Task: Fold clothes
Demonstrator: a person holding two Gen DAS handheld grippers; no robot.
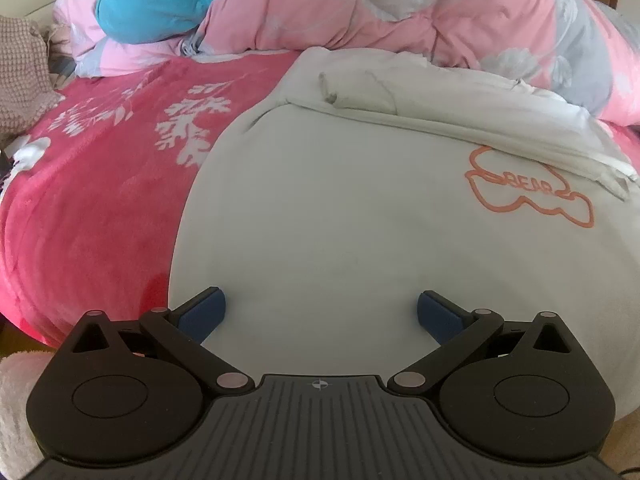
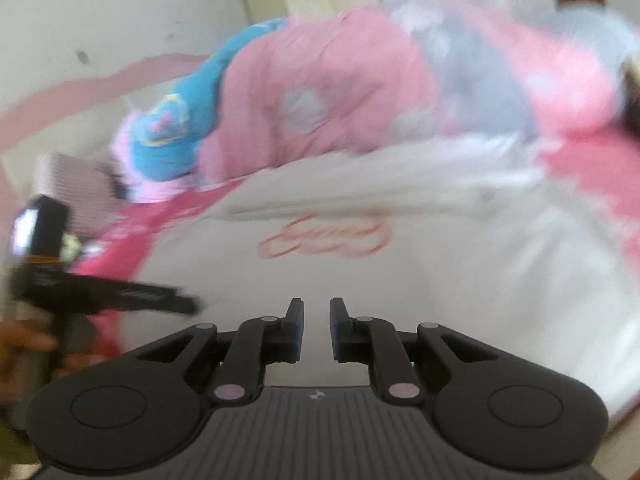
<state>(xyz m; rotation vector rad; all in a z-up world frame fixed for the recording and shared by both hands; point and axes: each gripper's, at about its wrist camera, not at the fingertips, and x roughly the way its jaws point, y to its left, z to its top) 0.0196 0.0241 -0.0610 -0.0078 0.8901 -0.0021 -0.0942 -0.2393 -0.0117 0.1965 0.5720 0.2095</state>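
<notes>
While one white cotton garment with an orange bear outline [image 1: 340,208] lies on one red floral blanket [image 1: 92,208], the left gripper [image 1: 321,312] gapes wide and empty and the right gripper [image 2: 316,330] stands nearly closed on nothing.

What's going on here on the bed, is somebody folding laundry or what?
A person holding a gripper in each hand is working on a white garment with an orange bear outline, spread on a pink floral blanket. Its far edge is already folded over. The left gripper is wide open over the near part, gripping nothing. The right gripper has its jaws nearly together with no cloth between them. A pink duvet is heaped behind.
</notes>
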